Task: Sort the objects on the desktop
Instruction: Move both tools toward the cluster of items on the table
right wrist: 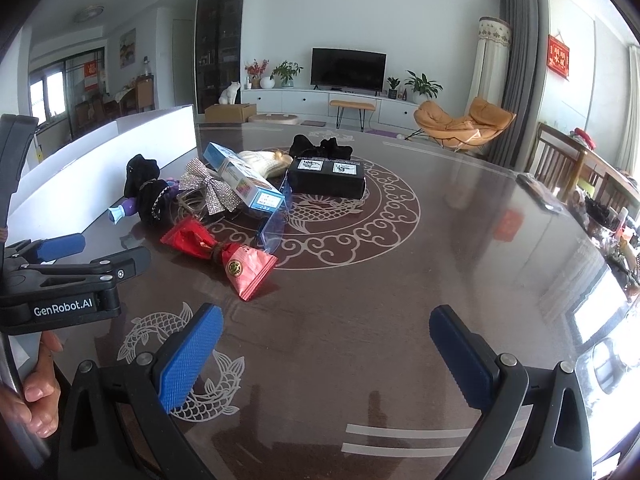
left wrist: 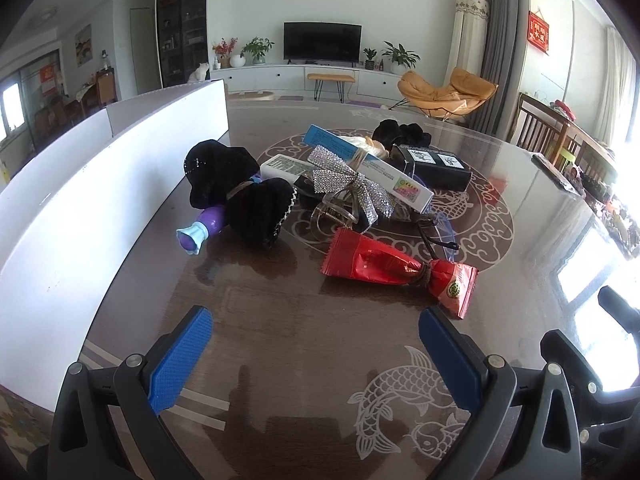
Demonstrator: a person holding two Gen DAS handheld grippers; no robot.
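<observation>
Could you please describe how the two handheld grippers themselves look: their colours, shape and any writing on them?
Both are alike: the left gripper and the right gripper each have a black plastic frame with triangular cut-outs and round silver pivot pins. Their fingers carry flat blue pads with a fine grid texture. In the right wrist view, the left gripper's black side shows white lettering "GenRobot.AI". No cables or sleeves are visible.

The snack packet lies on the table, before the box.

A home living room: a television on a low white cabinet, potted plants, an orange lounge chair.
</observation>
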